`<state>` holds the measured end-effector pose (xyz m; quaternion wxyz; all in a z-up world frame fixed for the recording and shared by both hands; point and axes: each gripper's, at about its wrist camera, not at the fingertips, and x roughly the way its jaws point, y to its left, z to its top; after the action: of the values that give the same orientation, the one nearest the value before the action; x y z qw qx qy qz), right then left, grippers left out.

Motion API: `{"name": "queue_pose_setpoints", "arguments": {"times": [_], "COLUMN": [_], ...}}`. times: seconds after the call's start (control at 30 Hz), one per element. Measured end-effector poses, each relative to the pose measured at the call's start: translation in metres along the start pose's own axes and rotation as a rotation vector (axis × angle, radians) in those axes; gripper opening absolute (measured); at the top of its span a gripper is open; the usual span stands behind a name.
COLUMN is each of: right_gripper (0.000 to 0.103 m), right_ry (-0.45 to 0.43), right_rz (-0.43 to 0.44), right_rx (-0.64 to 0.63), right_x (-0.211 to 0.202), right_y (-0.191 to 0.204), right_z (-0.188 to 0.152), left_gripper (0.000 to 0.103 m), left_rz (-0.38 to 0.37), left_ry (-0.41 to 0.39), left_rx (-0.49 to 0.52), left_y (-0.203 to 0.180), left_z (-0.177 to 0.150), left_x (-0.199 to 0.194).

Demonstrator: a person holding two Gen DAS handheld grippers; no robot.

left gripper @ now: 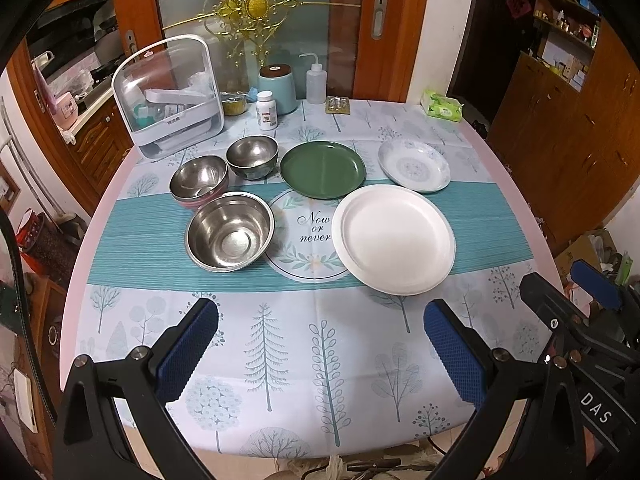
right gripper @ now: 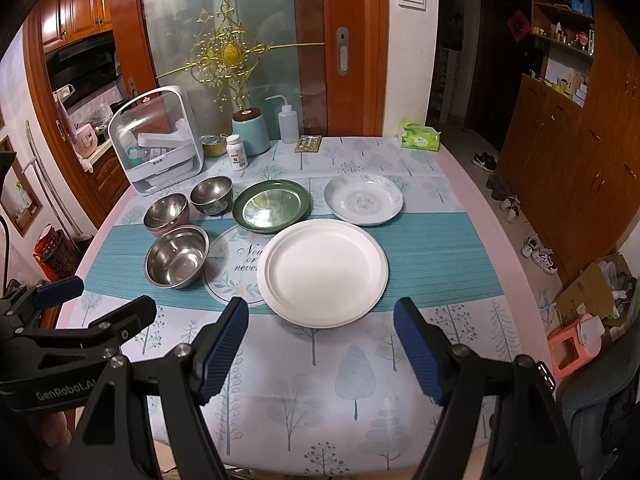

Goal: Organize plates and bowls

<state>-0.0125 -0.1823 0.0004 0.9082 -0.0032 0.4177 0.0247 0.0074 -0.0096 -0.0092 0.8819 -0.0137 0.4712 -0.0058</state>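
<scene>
Three steel bowls stand left of centre: a large one [left gripper: 230, 231] [right gripper: 177, 257] in front, a middle one [left gripper: 199, 177] [right gripper: 166, 209] on a pink base, and a small one [left gripper: 252, 156] [right gripper: 211, 194] behind. A green plate [left gripper: 322, 169] [right gripper: 271, 205], a patterned white plate [left gripper: 414, 165] [right gripper: 363, 199] and a large white plate [left gripper: 393, 237] [right gripper: 322, 272] lie to their right. My left gripper [left gripper: 320, 344] is open and empty above the table's near part. My right gripper [right gripper: 322, 344] is open and empty, just short of the large white plate.
At the table's back stand a clear dish-rack box [left gripper: 170, 98] [right gripper: 158, 142], a blue canister [left gripper: 277, 88], a pill bottle [left gripper: 267, 110], a squeeze bottle [left gripper: 316, 80] and a green tissue pack [left gripper: 442, 106]. Wooden cabinets [right gripper: 568, 168] and floor clutter lie to the right.
</scene>
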Motion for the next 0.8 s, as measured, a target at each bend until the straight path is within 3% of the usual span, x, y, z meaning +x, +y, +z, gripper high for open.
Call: {"name": "queue_pose_setpoints", "arguments": {"times": [0.8], "right_gripper": [0.076], "right_ry": [0.008], "right_rz": [0.053], "right_rx": [-0.028], "right_x": [-0.003], "right_y": [-0.029], "right_z": [-0.007], "left_gripper": [0.102], "left_rz": [0.045], "left_ry": [0.008], "left_rx": [-0.050], "left_y": [-0.028], "left_z": [-0.018], "left_x": [-0.005]}}
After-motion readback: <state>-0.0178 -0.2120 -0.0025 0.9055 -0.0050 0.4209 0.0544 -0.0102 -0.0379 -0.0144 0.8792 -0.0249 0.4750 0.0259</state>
